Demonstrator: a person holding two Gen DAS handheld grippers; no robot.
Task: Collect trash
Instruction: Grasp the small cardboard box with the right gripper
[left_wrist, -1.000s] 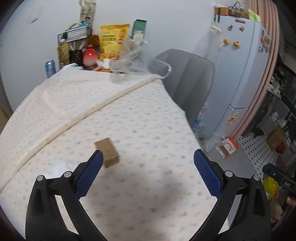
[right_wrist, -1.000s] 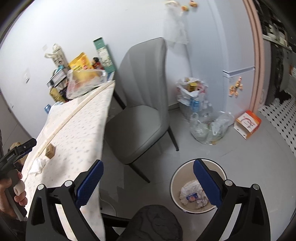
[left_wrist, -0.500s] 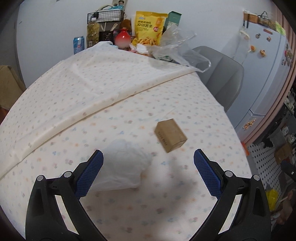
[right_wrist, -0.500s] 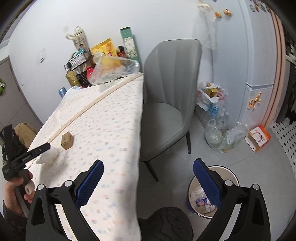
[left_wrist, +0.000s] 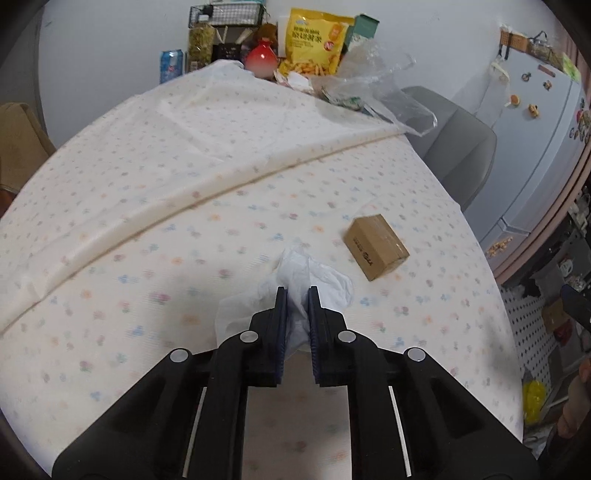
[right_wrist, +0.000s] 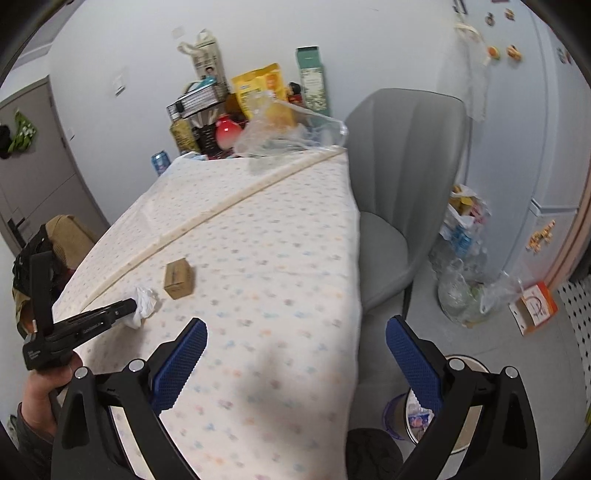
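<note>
Left gripper (left_wrist: 294, 291): jaws have just been closing and now pinch the tissue (left_wrist: 317, 280) between the blue pads, near the table's near edge.
Tissue: white, crumpled, lying on the tablecloth (left_wrist: 184, 192), bulging out to both sides of the pads.
Right gripper (right_wrist: 295, 354): jaws wide apart, nothing between them, held above the table's near right corner.
Left hand (right_wrist: 44, 384): at the near left of the right wrist view, gripping the left tool's handle.
Bin (right_wrist: 410, 413): on the floor to the right of the table, partly hidden by the right gripper, with scraps inside.
Box (left_wrist: 376, 246): small, brown, on the cloth just right of and beyond the tissue, not touching it.
Chair (right_wrist: 399, 177): grey, at the table's right side.
Far end: clear bag (left_wrist: 373, 85), yellow snack pack (left_wrist: 314, 44), red jar (left_wrist: 260, 59), blue can (left_wrist: 170, 66).
</note>
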